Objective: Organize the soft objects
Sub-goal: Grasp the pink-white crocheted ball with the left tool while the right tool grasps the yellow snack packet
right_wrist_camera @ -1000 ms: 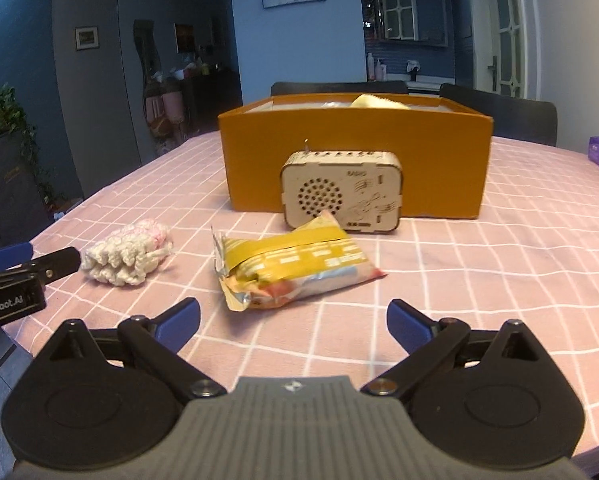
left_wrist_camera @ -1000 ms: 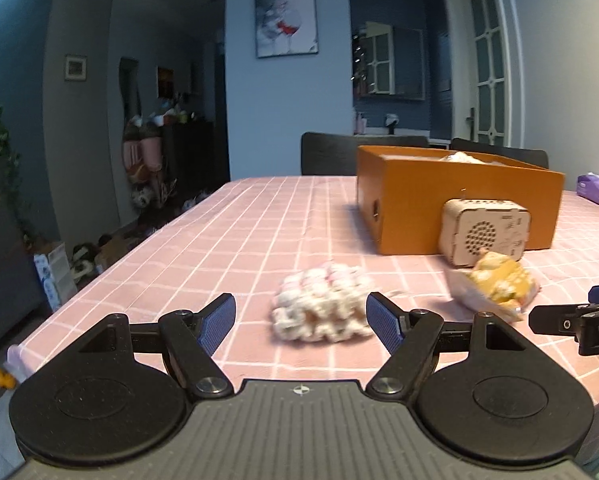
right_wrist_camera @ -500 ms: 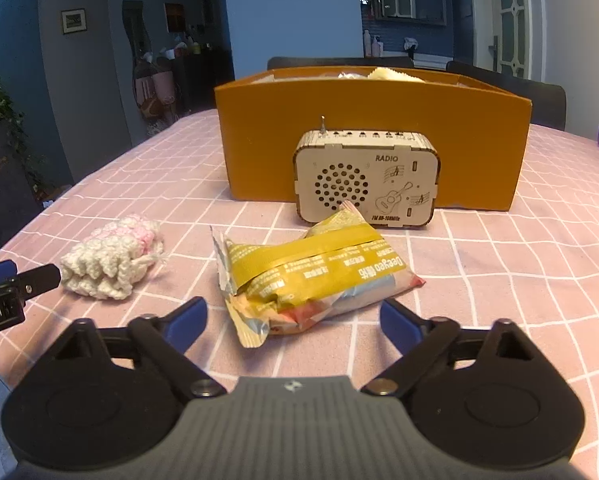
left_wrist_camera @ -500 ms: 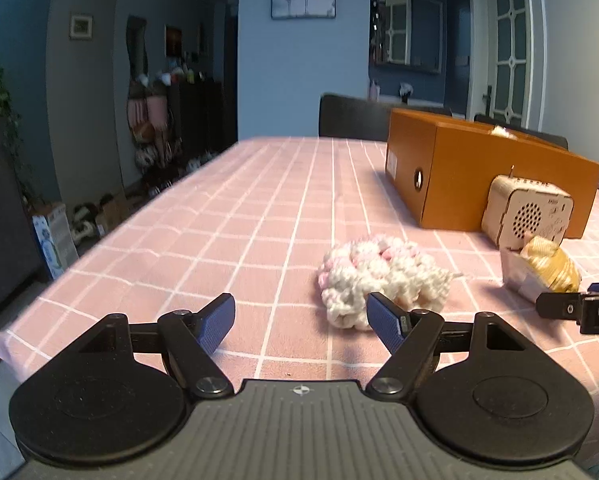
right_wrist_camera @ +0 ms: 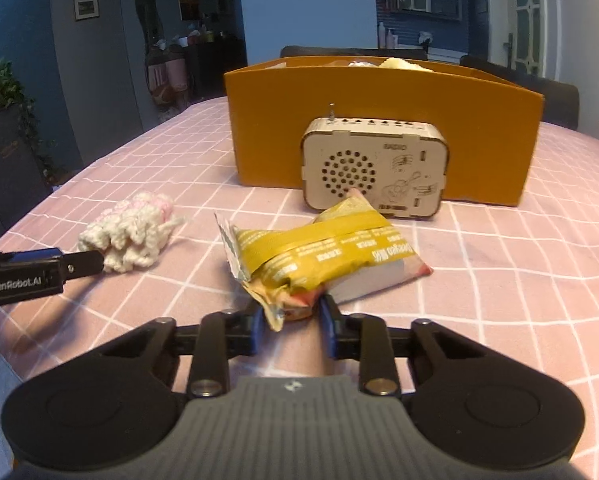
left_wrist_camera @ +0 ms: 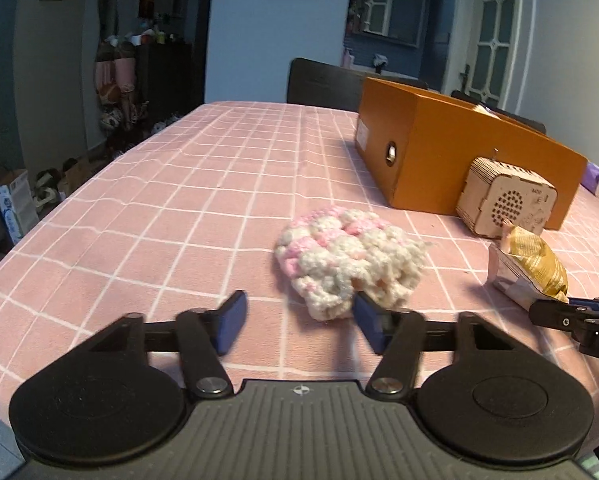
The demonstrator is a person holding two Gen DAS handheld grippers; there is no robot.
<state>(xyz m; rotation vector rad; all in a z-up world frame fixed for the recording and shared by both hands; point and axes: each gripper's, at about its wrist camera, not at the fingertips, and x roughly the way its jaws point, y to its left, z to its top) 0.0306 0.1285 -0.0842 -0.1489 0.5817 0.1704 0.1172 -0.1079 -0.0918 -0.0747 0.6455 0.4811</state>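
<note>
A pink and white crocheted piece lies on the pink checked tablecloth. My left gripper is open just short of it, its right finger touching the near edge. The crochet also shows in the right wrist view. My right gripper has closed on the near end of a yellow snack packet, which rests on the cloth. The packet also shows in the left wrist view. An orange box with soft items inside stands behind.
A wooden toy radio stands against the orange box's front, just behind the packet. A purple pack lies at the far right. Dark chairs stand at the table's far side. The table's left edge drops to the floor.
Both grippers moved forward and lower. The right gripper narrowed from wide open onto the packet's near end. The left gripper came up to the crochet, which now lies right of its centre.
</note>
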